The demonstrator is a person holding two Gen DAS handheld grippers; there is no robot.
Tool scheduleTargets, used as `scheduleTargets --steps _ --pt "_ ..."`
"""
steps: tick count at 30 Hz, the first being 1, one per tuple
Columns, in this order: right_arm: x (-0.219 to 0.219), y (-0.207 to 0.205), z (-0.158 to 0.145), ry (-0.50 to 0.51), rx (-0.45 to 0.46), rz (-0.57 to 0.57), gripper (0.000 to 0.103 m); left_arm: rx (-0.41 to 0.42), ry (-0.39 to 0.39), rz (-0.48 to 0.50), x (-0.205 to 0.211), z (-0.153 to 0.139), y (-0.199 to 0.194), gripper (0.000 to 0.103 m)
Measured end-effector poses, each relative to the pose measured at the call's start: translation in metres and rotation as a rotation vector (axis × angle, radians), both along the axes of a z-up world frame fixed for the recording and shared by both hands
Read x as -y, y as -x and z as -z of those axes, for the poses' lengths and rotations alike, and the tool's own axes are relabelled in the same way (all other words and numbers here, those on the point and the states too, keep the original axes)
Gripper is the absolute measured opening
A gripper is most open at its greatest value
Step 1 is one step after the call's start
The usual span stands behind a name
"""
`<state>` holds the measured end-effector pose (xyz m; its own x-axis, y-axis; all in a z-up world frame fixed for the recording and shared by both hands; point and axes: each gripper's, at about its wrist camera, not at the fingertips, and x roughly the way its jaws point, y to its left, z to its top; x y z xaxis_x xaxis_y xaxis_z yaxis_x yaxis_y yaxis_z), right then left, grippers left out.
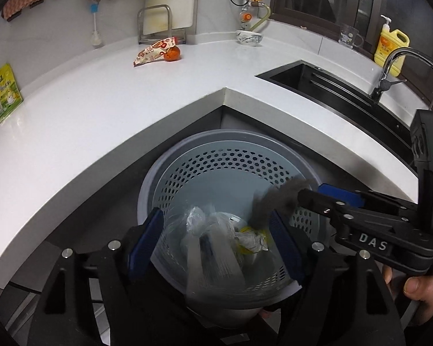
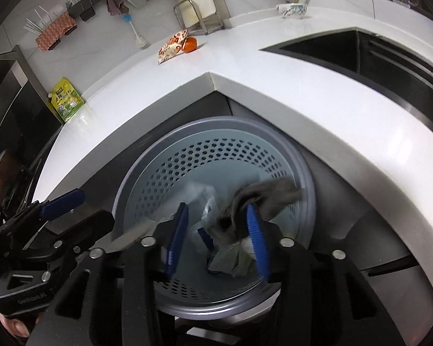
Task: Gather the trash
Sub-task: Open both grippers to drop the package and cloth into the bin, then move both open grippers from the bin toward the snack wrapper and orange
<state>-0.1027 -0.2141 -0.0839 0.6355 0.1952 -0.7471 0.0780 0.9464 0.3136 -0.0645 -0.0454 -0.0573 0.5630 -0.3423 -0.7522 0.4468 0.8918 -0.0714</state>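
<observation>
A grey perforated trash bin (image 1: pixel 216 155) (image 2: pixel 216 150) stands on the floor in the counter's inner corner, holding clear plastic wrappers (image 1: pixel 213 239) and crumpled paper (image 1: pixel 251 239). My left gripper (image 1: pixel 216 242) is open over the bin, nothing between its blue pads. My right gripper (image 2: pixel 216 236) is open above the bin; a blurred grey fuzzy scrap (image 2: pixel 259 199) (image 1: pixel 277 199) hangs at its right pad, in mid-air over the bin. On the counter lie a printed snack wrapper (image 1: pixel 153 52) (image 2: pixel 171 44) and an orange fruit (image 1: pixel 171 54) (image 2: pixel 190 43).
White L-shaped counter (image 1: pixel 101 101) with a green pouch (image 1: pixel 3 92) at left, a bowl (image 1: pixel 248 38), a glass mug (image 1: pixel 348 36) and yellow soap bottle (image 1: pixel 391 46) at back. Black sink (image 1: pixel 317 83) with faucet (image 1: pixel 389 66) to the right.
</observation>
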Motion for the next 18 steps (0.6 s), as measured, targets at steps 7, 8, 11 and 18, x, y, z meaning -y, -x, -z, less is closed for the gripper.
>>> scheduleTargets --steps 7,8,11,18 --pt "0.003 0.005 0.004 -0.019 -0.010 0.008 0.041 -0.025 0.011 -0.034 -0.007 0.004 -0.005 0.075" --pt "0.003 0.006 0.005 -0.021 -0.012 0.008 0.041 -0.027 0.014 -0.038 -0.008 0.004 -0.005 0.076" --pt "0.002 0.006 0.005 -0.027 -0.016 0.005 0.041 -0.025 0.015 -0.051 -0.011 0.004 -0.006 0.077" --pt "-0.002 0.004 0.002 -0.039 -0.003 -0.007 0.041 -0.023 0.017 -0.077 -0.018 0.003 -0.009 0.078"
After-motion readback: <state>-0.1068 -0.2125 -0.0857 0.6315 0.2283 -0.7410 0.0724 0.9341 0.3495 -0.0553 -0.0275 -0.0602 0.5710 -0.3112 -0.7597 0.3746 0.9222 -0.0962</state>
